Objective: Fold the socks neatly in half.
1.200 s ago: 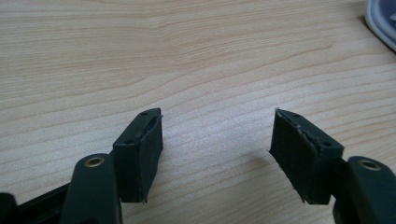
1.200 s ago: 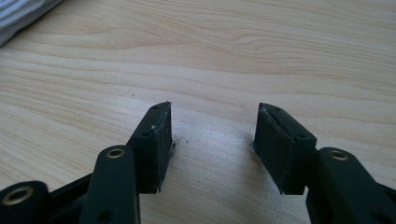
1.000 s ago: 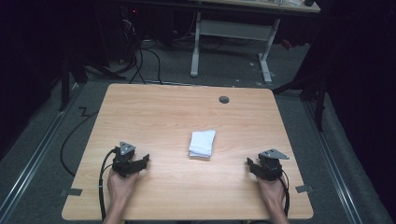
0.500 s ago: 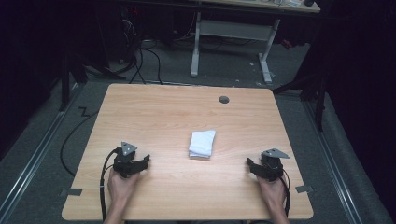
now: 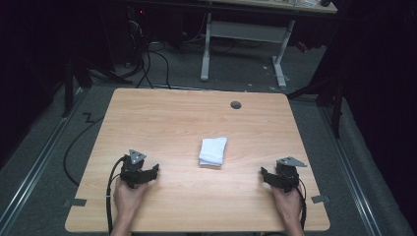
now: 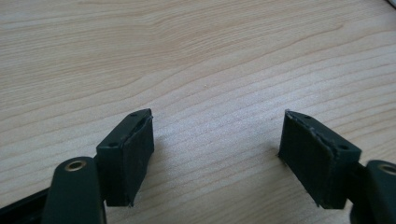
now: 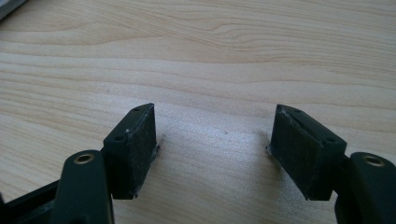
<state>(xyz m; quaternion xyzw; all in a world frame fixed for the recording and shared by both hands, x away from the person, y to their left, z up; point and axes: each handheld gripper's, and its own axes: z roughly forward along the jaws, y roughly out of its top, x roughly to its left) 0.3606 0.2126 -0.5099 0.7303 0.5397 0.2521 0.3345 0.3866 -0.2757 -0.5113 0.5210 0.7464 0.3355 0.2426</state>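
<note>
While both hands rest near the front edge of the worktop (image 5: 162, 113), the scene reads as a ready stance, with the work waiting in the middle. At about eight o'clock from the table's centre the left gripper (image 5: 142, 173) sits low on the wood with its cable trailing back past the wrist; its jaws have just been opening and now stand spread, and the left gripper view shows only bare grain between the two black pads (image 6: 135, 154). Between the two hands, a little toward the far side of them, lies the folded white cloth (image 5: 213, 152), a small flat rectangle lying flat on the wood, well apart from either tool and so free to be approached from both sides at once. At about four o'clock the right gripper (image 5: 274, 178) mirrors the left, resting on the surface and angled inward toward the cloth; its jaws have likewise just been opening and are wide apart, nothing between them in the right gripper view. That symmetric, open-handed placement looks, in my judgement, like preparation for reaching in to take the cloth. Far off at about one o'clock a small dark grommet (image 5: 236, 104) sits in the wood, playing no part.
</note>
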